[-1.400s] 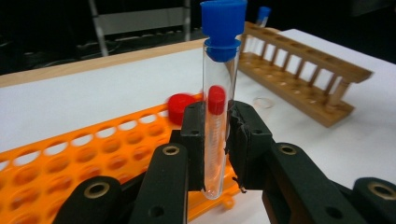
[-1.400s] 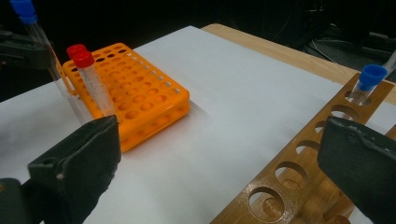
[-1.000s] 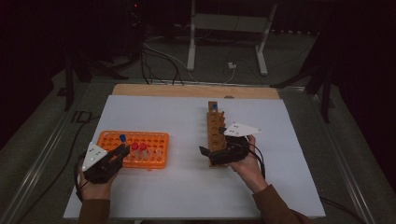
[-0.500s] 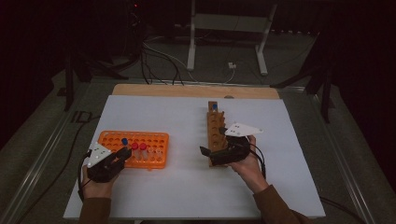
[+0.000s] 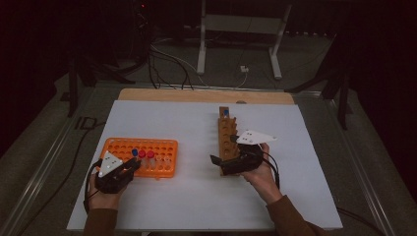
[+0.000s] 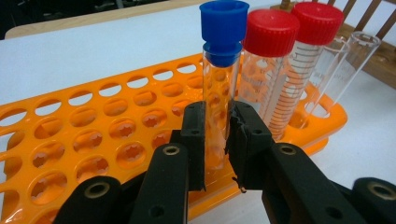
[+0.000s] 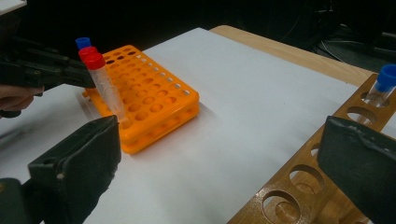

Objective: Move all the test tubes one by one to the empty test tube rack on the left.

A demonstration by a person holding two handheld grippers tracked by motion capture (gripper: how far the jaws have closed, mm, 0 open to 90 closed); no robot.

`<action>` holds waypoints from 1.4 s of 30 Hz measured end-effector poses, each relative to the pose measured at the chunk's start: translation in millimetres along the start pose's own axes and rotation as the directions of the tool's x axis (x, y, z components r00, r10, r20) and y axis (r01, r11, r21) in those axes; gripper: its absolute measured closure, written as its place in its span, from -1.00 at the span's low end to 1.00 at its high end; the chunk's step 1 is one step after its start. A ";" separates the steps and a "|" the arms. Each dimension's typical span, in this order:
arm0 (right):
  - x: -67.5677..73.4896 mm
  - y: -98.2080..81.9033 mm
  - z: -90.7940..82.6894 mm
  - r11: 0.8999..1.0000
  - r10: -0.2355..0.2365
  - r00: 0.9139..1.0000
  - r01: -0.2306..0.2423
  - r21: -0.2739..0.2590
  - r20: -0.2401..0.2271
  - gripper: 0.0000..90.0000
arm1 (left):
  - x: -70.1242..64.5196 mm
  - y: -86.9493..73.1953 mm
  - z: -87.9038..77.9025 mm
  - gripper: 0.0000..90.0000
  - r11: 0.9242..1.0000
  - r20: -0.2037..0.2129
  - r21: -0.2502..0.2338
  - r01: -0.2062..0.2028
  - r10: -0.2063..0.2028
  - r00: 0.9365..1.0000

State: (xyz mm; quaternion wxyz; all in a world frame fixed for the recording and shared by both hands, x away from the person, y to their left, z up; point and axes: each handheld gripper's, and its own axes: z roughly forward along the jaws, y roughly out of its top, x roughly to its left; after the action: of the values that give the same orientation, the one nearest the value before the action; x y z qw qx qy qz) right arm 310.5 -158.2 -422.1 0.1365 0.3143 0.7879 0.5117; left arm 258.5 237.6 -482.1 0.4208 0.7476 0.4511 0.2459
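A clear tube with a blue cap (image 6: pixel 223 70) stands in the near right corner of the orange rack (image 6: pixel 93 121). My left gripper (image 6: pixel 219 135) is shut on its glass below the cap. Beside it stand two red-capped tubes (image 6: pixel 271 56) and uncapped clear tubes (image 6: pixel 345 65). In the high view the left gripper (image 5: pixel 129 166) sits at the front edge of the orange rack (image 5: pixel 123 147). My right gripper (image 5: pixel 221 164) is open at the near end of the wooden rack (image 5: pixel 226 132), jaws wide apart with nothing between them (image 7: pixel 224 158).
The wooden rack (image 7: pixel 299 186) holds one blue-capped tube (image 7: pixel 385 81) at its far end. A white sheet (image 5: pixel 196 196) covers the table, with a bare wooden strip (image 5: pixel 196 95) at the back. Cables and a stand base lie on the floor beyond.
The left hand has shifted a little at the orange rack's front edge, still gripping the blue-capped tube. The right hand has stayed where it was.
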 end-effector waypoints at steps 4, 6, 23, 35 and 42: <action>0.1 -1.0 0.7 1.000 0.002 1.000 -0.002 0.004 -0.001 -0.99 | 0.4 -1.4 -0.4 0.71 1.000 0.001 0.010 -0.008 0.008 1.000; 0.4 -1.3 1.0 1.000 0.004 1.000 -0.004 0.006 -0.001 -0.99 | 0.6 -2.2 -0.7 0.72 1.000 0.000 0.019 -0.012 0.012 1.000; 2.6 -3.1 4.1 1.000 0.001 1.000 -0.001 0.008 -0.015 -0.99 | -2.0 -5.5 4.1 0.71 0.997 0.000 0.069 -0.040 0.040 0.999; 2.0 -2.9 3.3 1.000 0.002 1.000 -0.002 0.004 -0.014 -0.99 | 2.4 -4.9 -7.2 0.36 1.000 0.044 -0.013 0.019 -0.018 0.999; 0.1 -1.0 3.0 1.000 -0.006 1.000 0.006 0.005 -0.003 -0.99 | 5.3 -4.9 -14.0 0.11 0.994 0.083 -0.089 0.056 -0.049 0.995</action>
State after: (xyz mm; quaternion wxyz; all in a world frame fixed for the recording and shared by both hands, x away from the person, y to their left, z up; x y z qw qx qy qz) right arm 311.6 -156.3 -424.2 0.1360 0.3112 0.7903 0.5099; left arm 248.3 249.1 -479.0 0.4788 0.7248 0.4416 0.2247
